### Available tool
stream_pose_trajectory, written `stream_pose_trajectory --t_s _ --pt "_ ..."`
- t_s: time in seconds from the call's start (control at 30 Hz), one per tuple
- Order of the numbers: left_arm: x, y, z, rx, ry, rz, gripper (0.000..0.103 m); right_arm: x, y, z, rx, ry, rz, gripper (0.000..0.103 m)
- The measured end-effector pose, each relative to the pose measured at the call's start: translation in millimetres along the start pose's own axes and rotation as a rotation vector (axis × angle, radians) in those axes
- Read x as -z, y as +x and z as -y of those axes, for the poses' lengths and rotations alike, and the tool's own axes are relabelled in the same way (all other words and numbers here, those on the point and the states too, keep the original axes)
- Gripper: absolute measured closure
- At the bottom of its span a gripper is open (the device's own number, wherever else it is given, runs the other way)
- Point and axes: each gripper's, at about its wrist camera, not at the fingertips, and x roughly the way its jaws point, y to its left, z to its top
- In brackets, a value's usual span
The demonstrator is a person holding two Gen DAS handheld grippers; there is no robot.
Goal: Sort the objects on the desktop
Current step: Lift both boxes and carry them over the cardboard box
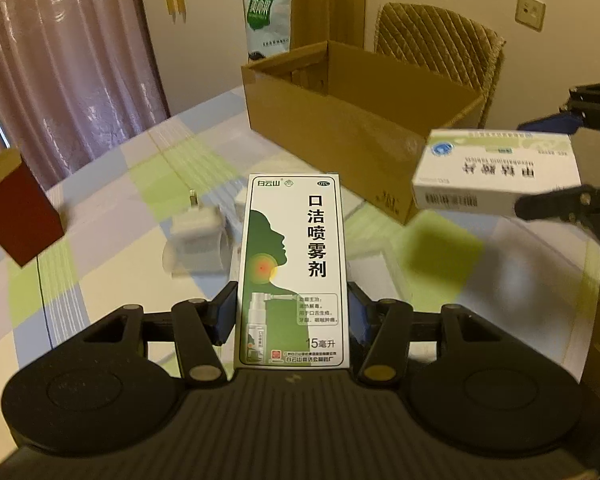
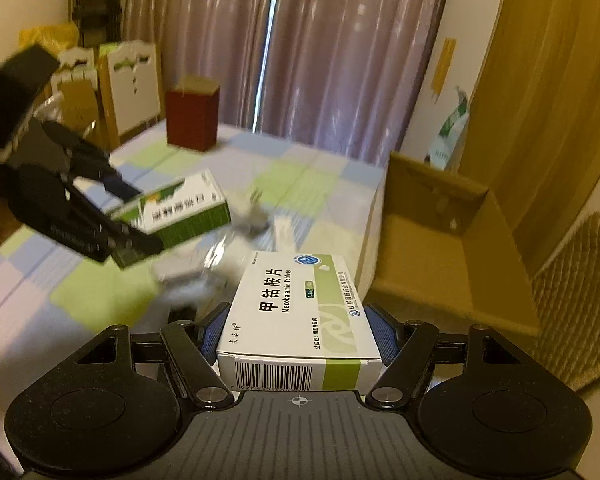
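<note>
While both claws hang above the table, each is closed on a carton. Left gripper (image 1: 292, 312): held level, its blue-padded fingers (image 1: 225, 312) pressing the long sides of the spray box (image 1: 294, 268), a tall, glossy white-and-green carton standing upright between them with a green head silhouette on its face. Right gripper (image 2: 300, 332): also level, jaws narrowed onto the tablet box (image 2: 300, 312), a flat white carton with pale green bands, barcode end toward the camera, lying lengthwise between the pads.

From the left claw's view, the right gripper (image 1: 580, 184) enters from the right edge, its tablet box (image 1: 496, 172) off the table and in front of the cardboard box (image 1: 356, 120). That box is plain brown corrugated board, open-topped, ahead and slightly right of the left claw. Ahead and left, just past the spray box, sits a white plug adapter (image 1: 198, 232), blurred. Further left, a dark red box (image 1: 18, 216) with a tan top.

Tablecloth (image 1: 120, 200): soft checks of green, blue and lilac. Behind the cardboard box, a quilted chair back (image 1: 440, 40) and a grey-green bag (image 1: 268, 20). Pink curtains (image 2: 320, 48) hang beyond, sheeny and pleated.

From the right claw's view, the left gripper (image 2: 140, 224) lies to the left, tilted, blurred.
</note>
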Motion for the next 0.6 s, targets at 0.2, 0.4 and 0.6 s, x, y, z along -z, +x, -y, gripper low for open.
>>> stream_pose_trajectory --t_s 0.2,0.4,0.6 --pt "-53 17 8 0.007 0.023 0.042 0.052 -21 8 57 0.052 0.053 0.051 0.033" --pt "-118 46 21 0.050 0.073 0.084 0.052 -25 30 101 0.093 0.117 0.034 0.033" --pt "-191 89 32 0.083 0.129 0.113 0.052 -25 57 140 0.117 0.175 0.003 0.033"
